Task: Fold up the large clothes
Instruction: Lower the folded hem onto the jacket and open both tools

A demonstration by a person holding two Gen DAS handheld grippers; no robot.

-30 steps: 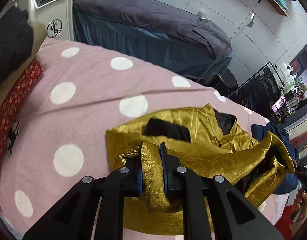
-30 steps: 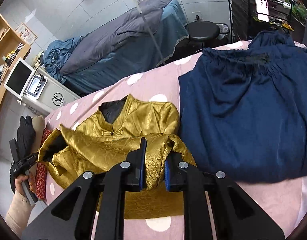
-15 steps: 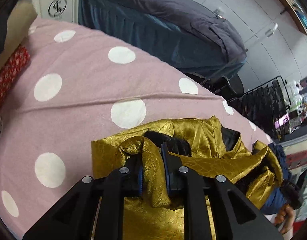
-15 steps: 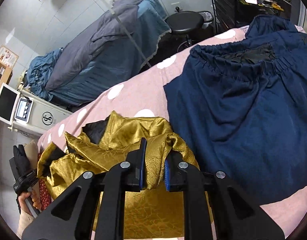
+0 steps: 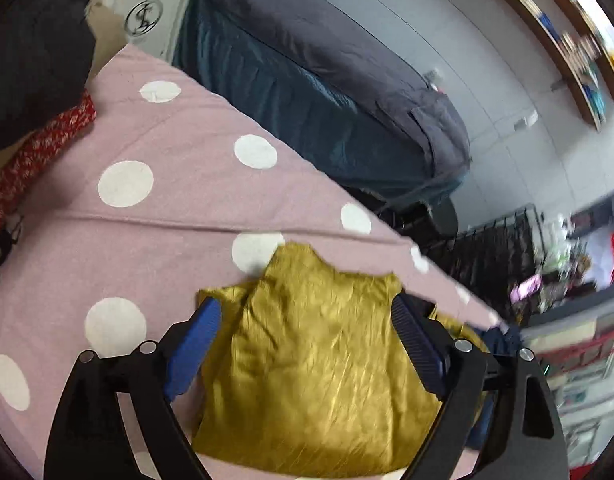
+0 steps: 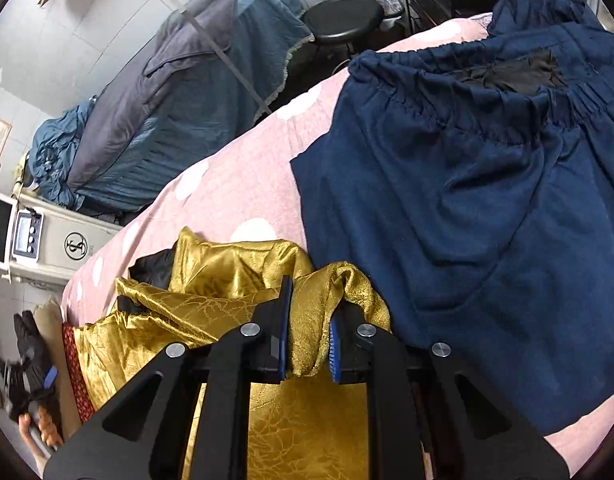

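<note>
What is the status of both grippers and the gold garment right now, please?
Left gripper jaws just opened, gold garment released below them. Right gripper shut on a gold fold. Navy garment lies alongside, touching.

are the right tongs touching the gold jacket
Touching. The right wrist view shows the right tongs shut on a bunched fold of the gold jacket, both blue pads pressing the cloth.
</note>
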